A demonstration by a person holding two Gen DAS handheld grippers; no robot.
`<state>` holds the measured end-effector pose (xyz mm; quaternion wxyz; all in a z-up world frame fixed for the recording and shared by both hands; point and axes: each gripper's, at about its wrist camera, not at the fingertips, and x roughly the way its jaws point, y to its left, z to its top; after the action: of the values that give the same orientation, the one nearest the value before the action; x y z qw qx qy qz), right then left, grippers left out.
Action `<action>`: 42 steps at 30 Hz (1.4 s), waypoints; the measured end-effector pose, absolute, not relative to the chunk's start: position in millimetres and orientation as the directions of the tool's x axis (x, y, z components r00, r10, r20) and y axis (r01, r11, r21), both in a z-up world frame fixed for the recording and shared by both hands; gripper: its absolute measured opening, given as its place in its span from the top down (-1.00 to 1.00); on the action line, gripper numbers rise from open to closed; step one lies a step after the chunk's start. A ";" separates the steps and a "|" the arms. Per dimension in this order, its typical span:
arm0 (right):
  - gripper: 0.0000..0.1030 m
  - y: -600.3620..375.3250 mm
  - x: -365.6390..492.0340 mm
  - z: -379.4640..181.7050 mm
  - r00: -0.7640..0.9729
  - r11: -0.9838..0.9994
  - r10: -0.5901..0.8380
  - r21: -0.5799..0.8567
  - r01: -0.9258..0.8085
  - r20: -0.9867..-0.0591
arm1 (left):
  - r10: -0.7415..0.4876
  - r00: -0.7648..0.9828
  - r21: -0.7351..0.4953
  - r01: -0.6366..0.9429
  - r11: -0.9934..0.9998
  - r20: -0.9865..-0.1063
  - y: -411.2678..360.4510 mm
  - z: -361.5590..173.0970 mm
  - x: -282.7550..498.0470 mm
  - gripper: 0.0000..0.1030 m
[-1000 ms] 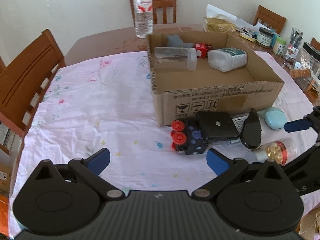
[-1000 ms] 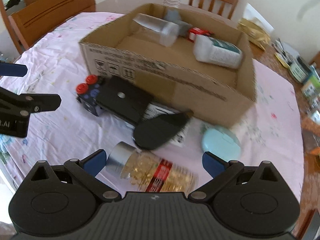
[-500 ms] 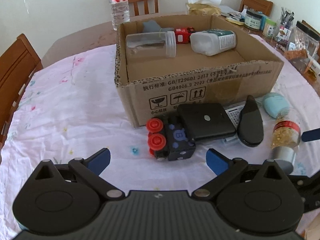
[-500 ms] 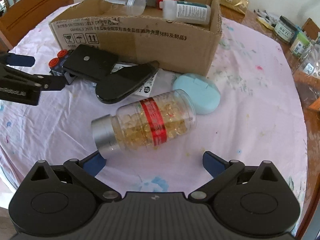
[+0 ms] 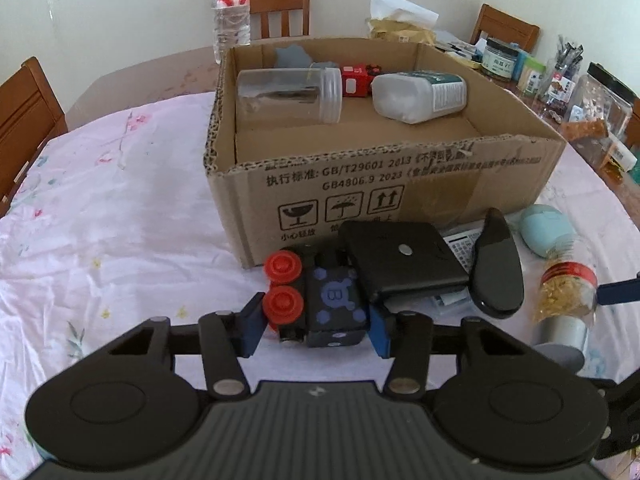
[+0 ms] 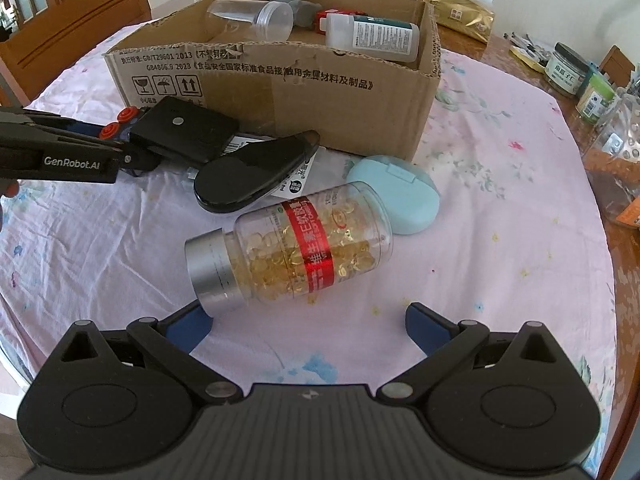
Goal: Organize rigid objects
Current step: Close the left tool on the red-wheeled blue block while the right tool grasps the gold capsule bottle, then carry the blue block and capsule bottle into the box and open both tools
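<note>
A: Where is the left claw?
B: Low over the surface, just in front of the cardboard box; its blue pads pinch the black toy block with red wheels from both sides; the block's far end touches a flat black case.
A: And the right claw?
B: Spread wide, gripping nothing; the capsule bottle lies on its side just ahead of it, silver cap near the left pad, not clamped; a pale blue case touches the bottle's far end.
A: What is inside the box?
B: A clear jar, a white bottle, a small red toy; all lying down.
</note>
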<state>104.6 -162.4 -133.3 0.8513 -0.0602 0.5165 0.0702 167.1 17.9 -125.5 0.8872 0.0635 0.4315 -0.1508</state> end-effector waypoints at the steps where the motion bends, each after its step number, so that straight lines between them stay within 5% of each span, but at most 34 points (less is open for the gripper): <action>1: -1.00 -161.8 104.6 -133.4 0.457 0.983 0.056 -0.030 -0.181 -0.888 | -0.215 0.581 -0.019 0.324 0.946 -0.785 19.6 -125.2 165.7 0.03; 9: -1.00 -162.3 102.4 -133.7 0.474 0.981 0.064 -0.031 -0.190 -0.878 | -0.215 0.556 -0.011 0.347 0.938 -0.803 47.2 -121.4 141.9 0.14; 12: -1.00 -162.6 101.0 -133.8 0.481 0.980 0.068 -0.031 -0.195 -0.874 | -0.218 0.570 0.010 0.369 0.930 -0.792 49.7 -123.0 136.3 0.04; 16: -1.00 -162.2 102.5 -133.6 0.476 0.979 0.069 -0.032 -0.200 -0.877 | -0.228 0.572 0.003 0.375 0.927 -0.788 49.7 -126.5 143.3 -0.34; 42: -1.00 -142.5 128.6 -118.1 0.483 0.888 0.109 -0.133 -0.440 -0.869 | -0.325 0.552 0.012 0.520 0.854 -0.768 36.2 -126.2 173.9 0.01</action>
<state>128.6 -142.5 -118.1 0.8438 -0.1716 0.4819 0.1624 173.9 36.2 -126.2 0.8727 0.1196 0.4069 -0.2419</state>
